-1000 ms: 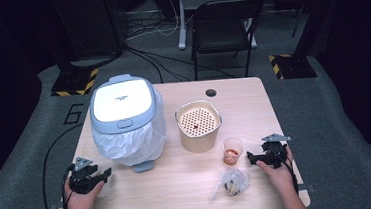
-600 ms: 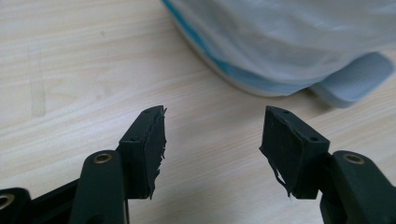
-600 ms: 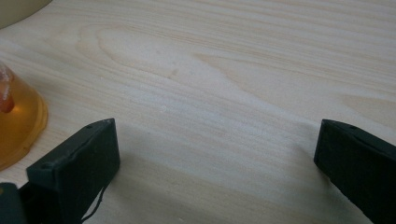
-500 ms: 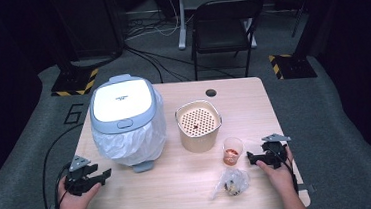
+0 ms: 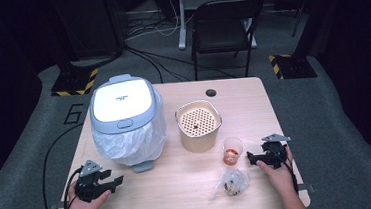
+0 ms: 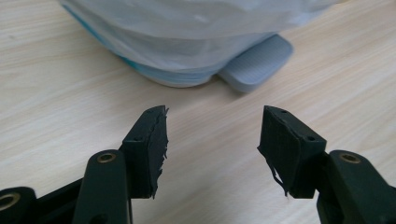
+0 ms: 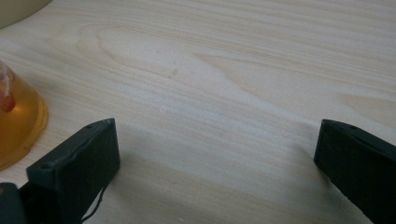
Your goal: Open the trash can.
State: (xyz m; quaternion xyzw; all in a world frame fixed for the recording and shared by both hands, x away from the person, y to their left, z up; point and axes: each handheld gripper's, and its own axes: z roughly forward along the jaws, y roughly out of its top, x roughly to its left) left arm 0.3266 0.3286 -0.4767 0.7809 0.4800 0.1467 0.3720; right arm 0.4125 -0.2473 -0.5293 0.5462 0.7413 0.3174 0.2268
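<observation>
- Pale wood table (image 5: 180, 185) carries everything. A black round grommet (image 5: 210, 92) sits near its far edge.
- At the lower left of the high view, the left gripper (image 5: 113, 184) hovers over bare wood. Its jaws have just been closing a little, yet they stand apart with nothing between them.
- Just ahead of it, at centre left, stands the white-lidded bin (image 5: 122, 102), lined with a crinkled clear plastic liner (image 5: 131, 144). Its grey pedal (image 5: 142, 166) pokes out at the base, toward the gripper and not touching it.
- At the lower right, the right gripper (image 5: 251, 158) rests with its jaws spread wide over bare wood, gripping nothing.
- The small clear cup (image 5: 232, 151), with something orange-red inside, stands just beside that gripper's tips, to their left. I cannot tell whether they touch.
- A knotted clear bag (image 5: 232, 182) with dark bits lies below the cup, near the front edge.
- A beige perforated basket (image 5: 198, 126) stands mid-table, between the bin and the cup.
- Nothing lies between either gripper and its nearest thing.
- Beyond the table, grey carpet (image 5: 335, 123) runs back into a dark room with a black chair (image 5: 222, 29), loose cables (image 5: 144, 57) and two yellow-and-black striped bases (image 5: 74, 83).
</observation>
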